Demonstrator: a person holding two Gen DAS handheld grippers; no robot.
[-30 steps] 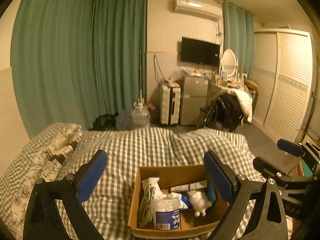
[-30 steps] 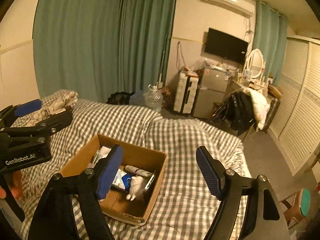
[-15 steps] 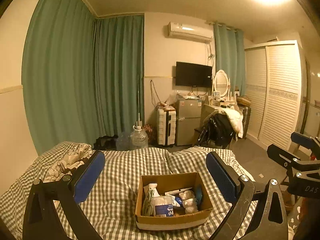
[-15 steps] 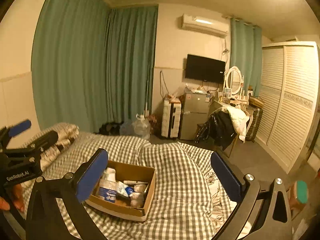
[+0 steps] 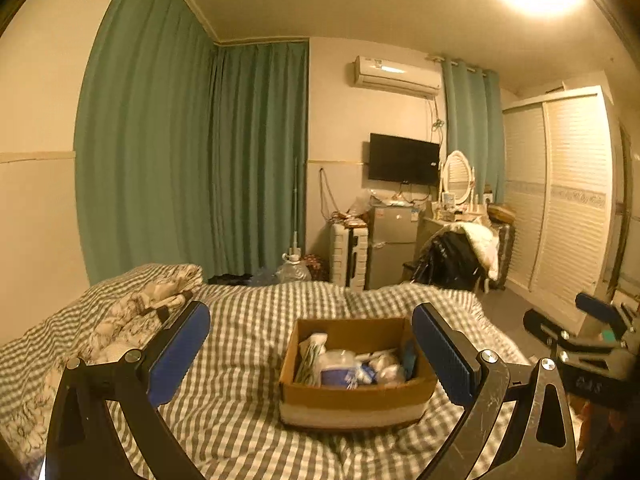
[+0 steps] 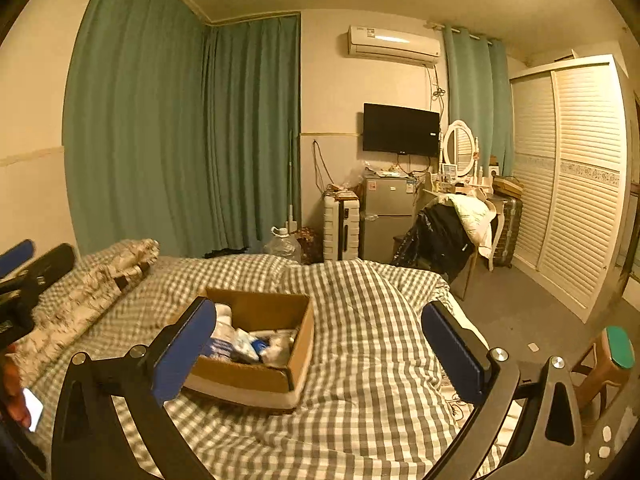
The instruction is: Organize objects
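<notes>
Pulled back and raised from the cardboard box (image 5: 357, 376) since a second ago, both empty: left gripper (image 5: 311, 354) and right gripper (image 6: 320, 352) spread wide. Box on the checked bed (image 6: 360, 360), full of small items. Likely a reset before reaching in.

Contents of the cardboard box (image 5: 356, 394) appear blurred and individually unidentifiable; the near wall hides their lower parts. At 9 o'clock in the right wrist view, the left gripper (image 6: 24, 264) is cut by the frame edge.
</notes>
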